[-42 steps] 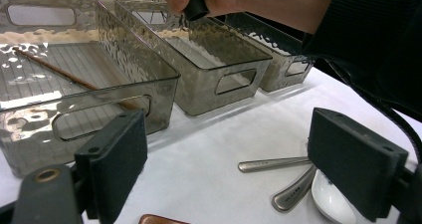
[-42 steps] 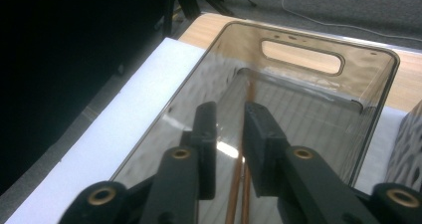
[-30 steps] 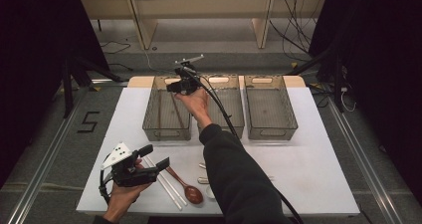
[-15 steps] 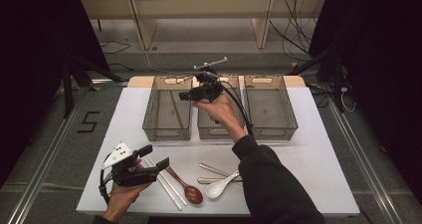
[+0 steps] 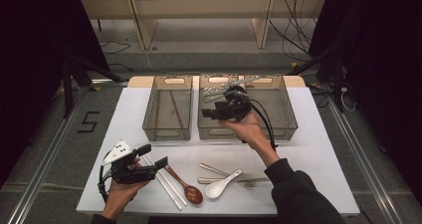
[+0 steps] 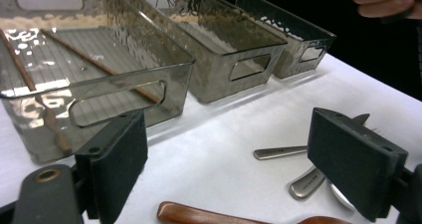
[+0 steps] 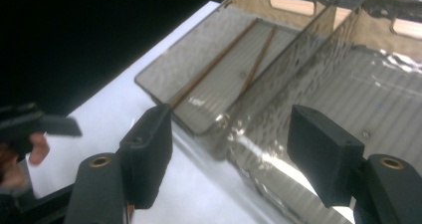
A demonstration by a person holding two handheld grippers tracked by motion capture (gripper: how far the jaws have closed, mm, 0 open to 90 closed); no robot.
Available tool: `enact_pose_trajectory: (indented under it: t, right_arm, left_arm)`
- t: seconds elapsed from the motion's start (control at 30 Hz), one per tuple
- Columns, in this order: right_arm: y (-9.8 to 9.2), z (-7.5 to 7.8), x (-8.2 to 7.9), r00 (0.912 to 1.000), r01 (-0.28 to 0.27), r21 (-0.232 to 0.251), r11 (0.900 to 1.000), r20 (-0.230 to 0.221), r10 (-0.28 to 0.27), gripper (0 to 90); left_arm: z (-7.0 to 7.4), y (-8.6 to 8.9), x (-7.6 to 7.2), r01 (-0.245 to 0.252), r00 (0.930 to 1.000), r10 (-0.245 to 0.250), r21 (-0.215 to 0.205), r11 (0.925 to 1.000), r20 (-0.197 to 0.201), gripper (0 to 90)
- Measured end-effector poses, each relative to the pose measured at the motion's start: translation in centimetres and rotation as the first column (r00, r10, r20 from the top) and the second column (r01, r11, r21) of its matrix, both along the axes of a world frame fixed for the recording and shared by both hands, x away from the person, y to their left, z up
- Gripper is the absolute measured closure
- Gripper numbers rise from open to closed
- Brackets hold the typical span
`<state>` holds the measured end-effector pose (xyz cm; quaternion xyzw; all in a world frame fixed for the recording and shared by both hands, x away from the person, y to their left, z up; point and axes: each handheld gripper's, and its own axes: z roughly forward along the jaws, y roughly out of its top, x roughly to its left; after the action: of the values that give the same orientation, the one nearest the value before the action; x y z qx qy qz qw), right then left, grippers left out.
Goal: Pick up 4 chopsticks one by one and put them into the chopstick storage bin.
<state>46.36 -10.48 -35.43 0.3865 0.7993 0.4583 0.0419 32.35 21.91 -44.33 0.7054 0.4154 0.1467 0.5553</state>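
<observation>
- Sorting cutlery into the three bins: brown chopsticks [image 5: 175, 107] already lie in the left bin [image 5: 168, 109].
- Right gripper [image 5: 215, 113] hangs above the middle bin [image 5: 211, 126], its jaws just opened wide, empty.
- Left gripper [image 5: 155, 164] rests near the wooden spoon [image 5: 185, 186], agape, holding nothing.
- Next pick: approach low, straddle one handle squarely, avoid the white chopsticks [image 5: 164, 184] alongside.

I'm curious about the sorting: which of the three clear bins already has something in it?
The left bin: two brown chopsticks lie on its floor. The other two look empty.
</observation>
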Motion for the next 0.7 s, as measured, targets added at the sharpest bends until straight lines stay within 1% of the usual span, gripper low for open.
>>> enact_pose_trajectory:
  t: [0.07, 0.1, 0.2, 0.27, 0.33, 0.47, 0.6, 0.67, 0.7]
  right_arm:
    - [-1.1, -0.4, -0.8, 1.0000, -0.002, 0.000, 1.000, -0.002, 0.002, 34.7]
    - [-1.1, -0.4, -0.8, 1.0000, -0.002, 0.000, 1.000, -0.002, 0.002, 34.7]
    - [-2.2, -0.8, -1.7, 1.0000, -0.003, -0.009, 1.000, 0.004, 0.003, 34.4]
    - [-3.0, -1.0, -2.3, 1.0000, -0.001, -0.004, 1.000, 0.004, 0.001, 34.1]
    - [-3.7, -1.3, -2.9, 1.0000, 0.000, 0.002, 1.000, 0.007, 0.000, 33.6]
    - [-4.9, -1.6, -4.0, 0.9999, 0.006, 0.009, 1.000, 0.016, -0.006, 32.5]
    - [-6.1, -2.0, -5.2, 0.9997, 0.013, 0.031, 0.999, 0.022, -0.013, 30.9]
    - [-6.7, -2.2, -5.8, 0.9996, 0.013, 0.036, 0.999, 0.027, -0.014, 30.6]
    - [-7.0, -2.3, -6.1, 0.9996, 0.012, 0.032, 0.999, 0.027, -0.013, 30.5]
  left_arm:
    - [0.0, 0.1, 0.1, 0.010, 0.9999, -0.010, 0.013, 0.9999, -0.011, 15.6]
    - [0.0, 0.2, 0.2, 0.016, 0.9998, -0.016, 0.021, 0.9997, -0.015, 15.6]
    - [-0.1, 0.1, 0.3, 0.034, 0.9991, -0.033, 0.050, 0.9982, -0.026, 15.7]
    - [0.0, 0.1, 0.4, 0.042, 0.9987, -0.040, 0.070, 0.9967, -0.031, 15.6]
    - [0.1, 0.0, 0.4, 0.049, 0.9983, -0.046, 0.081, 0.9955, -0.036, 15.6]
    - [0.4, 0.1, 0.6, 0.073, 0.9969, -0.069, 0.132, 0.9886, -0.037, 15.7]
    - [0.9, 0.1, 0.7, 0.104, 0.9942, -0.097, 0.198, 0.9746, -0.047, 16.1]
    - [1.1, 0.2, 0.9, 0.131, 0.9910, -0.121, 0.238, 0.9625, -0.057, 16.4]
    - [1.2, 0.2, 1.0, 0.140, 0.9898, -0.129, 0.257, 0.9562, -0.060, 16.4]
